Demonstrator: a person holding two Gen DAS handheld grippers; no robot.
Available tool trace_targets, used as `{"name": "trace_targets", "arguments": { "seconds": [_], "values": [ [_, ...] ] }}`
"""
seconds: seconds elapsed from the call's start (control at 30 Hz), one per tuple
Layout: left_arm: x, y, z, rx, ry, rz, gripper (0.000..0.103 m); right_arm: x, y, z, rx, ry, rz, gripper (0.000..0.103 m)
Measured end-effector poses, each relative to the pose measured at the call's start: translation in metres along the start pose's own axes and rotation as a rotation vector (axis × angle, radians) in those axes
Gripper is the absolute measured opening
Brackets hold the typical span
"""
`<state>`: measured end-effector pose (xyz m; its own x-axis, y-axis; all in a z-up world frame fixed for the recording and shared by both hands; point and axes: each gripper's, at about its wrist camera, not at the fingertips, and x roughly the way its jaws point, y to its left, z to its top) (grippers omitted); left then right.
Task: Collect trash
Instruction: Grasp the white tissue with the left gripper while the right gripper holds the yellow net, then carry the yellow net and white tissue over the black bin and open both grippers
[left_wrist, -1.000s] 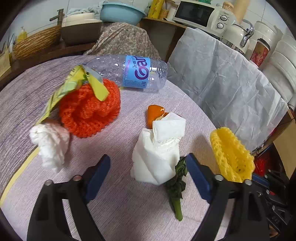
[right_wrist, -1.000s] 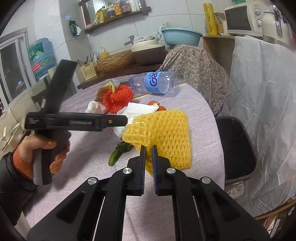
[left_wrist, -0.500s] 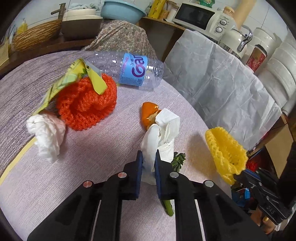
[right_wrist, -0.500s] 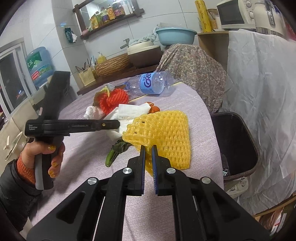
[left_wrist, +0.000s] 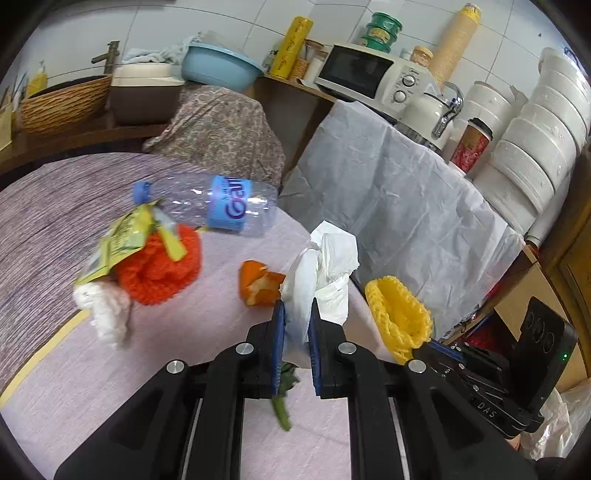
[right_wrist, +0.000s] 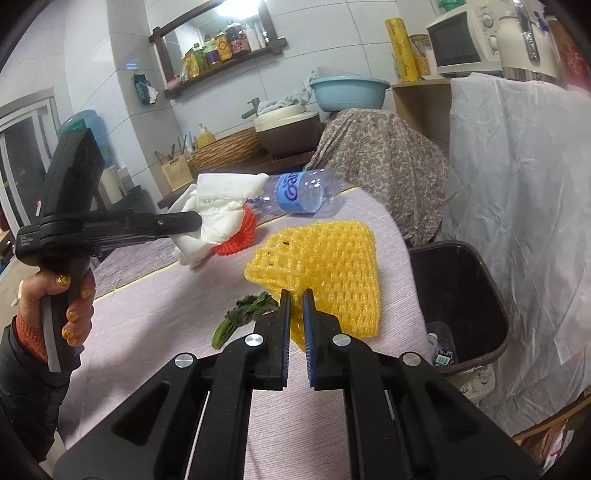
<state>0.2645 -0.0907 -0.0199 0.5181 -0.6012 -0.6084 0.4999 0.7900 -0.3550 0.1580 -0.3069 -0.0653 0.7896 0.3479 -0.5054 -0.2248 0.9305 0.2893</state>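
Left wrist view, your left tool (left_wrist: 295, 314): its blue pads are clamped on the crumpled white tissue (left_wrist: 325, 266), which stands up between them, clear of the desk (left_wrist: 110, 387).
Left wrist view, trash on the desk: an orange peel (left_wrist: 258, 282) lies just left of the tissue; an orange net (left_wrist: 159, 267) with a yellow-green wrapper (left_wrist: 122, 240) on it sits further left, a white foam net (left_wrist: 107, 314) beside it, and a clear plastic bottle (left_wrist: 218, 208) lies on its side behind. A green vegetable stem (left_wrist: 282, 402) shows under the tool.
Left wrist view, right edge: the yellow foam net (left_wrist: 400, 314) hangs from your other tool.
Right wrist view, your right tool (right_wrist: 296, 299): narrow, its pads pinching the near edge of the yellow foam net (right_wrist: 325, 266).
Right wrist view, bin: a dark trash bin (right_wrist: 465, 266) stands beside the desk edge, right of the net, with small items at its bottom.
Right wrist view, left side: your left hand (right_wrist: 68, 306) grips the left tool (right_wrist: 195, 225), which holds the tissue (right_wrist: 218, 206) above the desk.
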Motion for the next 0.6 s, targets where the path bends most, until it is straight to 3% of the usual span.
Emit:
{"name": "trace_targets", "arguments": {
  "seconds": [0.4,0.6],
  "values": [
    [0.095,-0.079,0.025,0.084,0.108,-0.064,0.013,-0.004,-0.09,0.017,0.142,-0.038,-0.127,0.008],
    [0.157,-0.108,0.034,0.121,0.182,-0.02,0.013,0.015,-0.143,0.005,0.227,0.001,-0.203,0.008]
  ]
}}
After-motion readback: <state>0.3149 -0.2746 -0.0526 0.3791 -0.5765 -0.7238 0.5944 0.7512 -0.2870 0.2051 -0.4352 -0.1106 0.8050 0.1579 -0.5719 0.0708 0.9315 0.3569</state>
